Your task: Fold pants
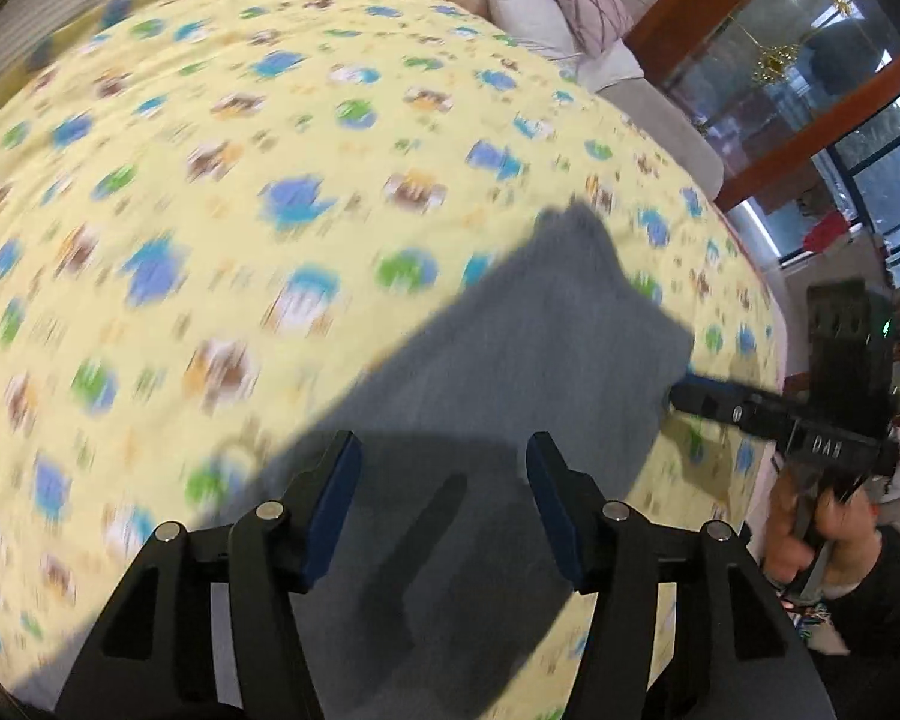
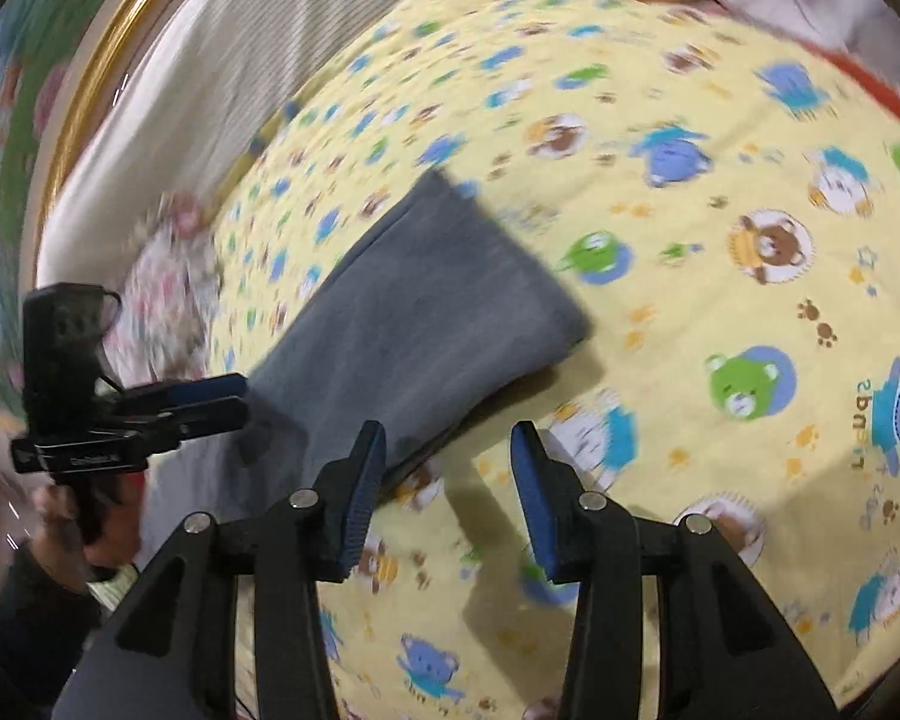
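Grey pants lie flat in a long folded strip on a yellow bedspread with cartoon bears. They also show in the right wrist view. My left gripper is open, its blue pads hanging over the near part of the pants with nothing between them. It appears at the left of the right wrist view, by the pants' left edge. My right gripper is open and empty, over the bedspread beside the pants' near right edge. It shows at the right of the left wrist view.
Pillows and a beige headboard lie at the far end of the bed. A wood-framed glass door stands to the right. A floral cloth and a white striped sheet lie at the bed's left side.
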